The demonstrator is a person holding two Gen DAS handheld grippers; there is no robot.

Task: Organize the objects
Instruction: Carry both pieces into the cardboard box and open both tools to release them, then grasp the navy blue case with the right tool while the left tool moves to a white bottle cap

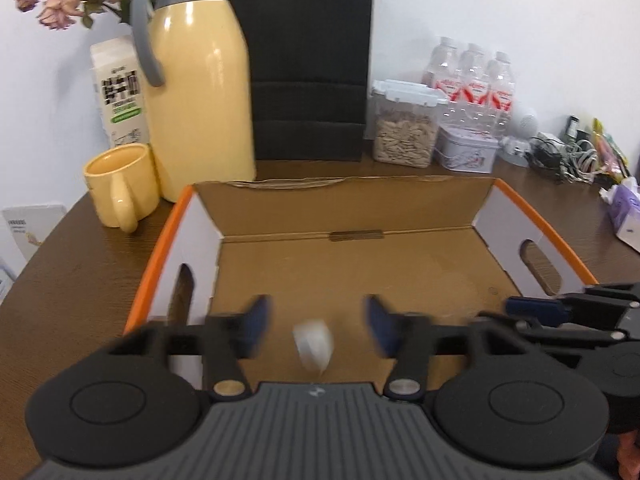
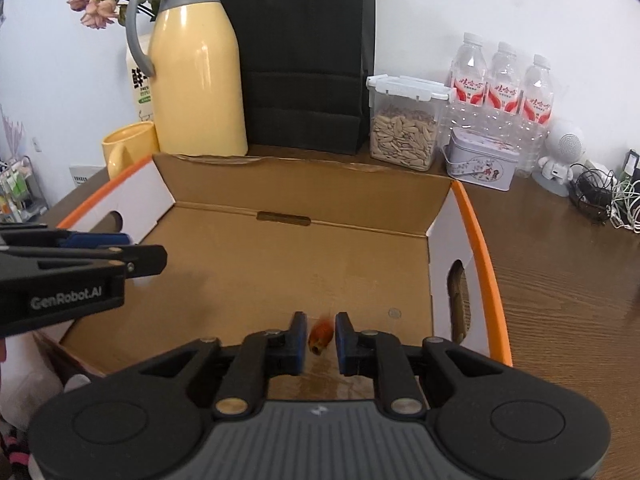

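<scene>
A home desk: thermos jug (image 2: 196, 68), mug (image 1: 120, 186), seed jar (image 2: 402, 124), 3 water bottles (image 2: 504, 80), tangled cables (image 2: 608, 200).

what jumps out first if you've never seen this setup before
A big open cardboard box with orange rims fills the middle of the brown table. Over its near edge, a blurred white thing sits free between the wide left tongs, and a small orange thing sits between the right tongs. Behind stands a tall yellow jug.

One cardboard box (image 2: 280, 264) sits on the table (image 2: 560, 280). Toward the far edge: one yellow thermos jug (image 2: 196, 76), one yellow mug (image 1: 120, 188), one black paper bag (image 2: 304, 60), one seed container (image 2: 404, 124), three water bottles (image 2: 504, 80), one tin (image 2: 482, 162), one milk carton (image 1: 118, 92).
</scene>
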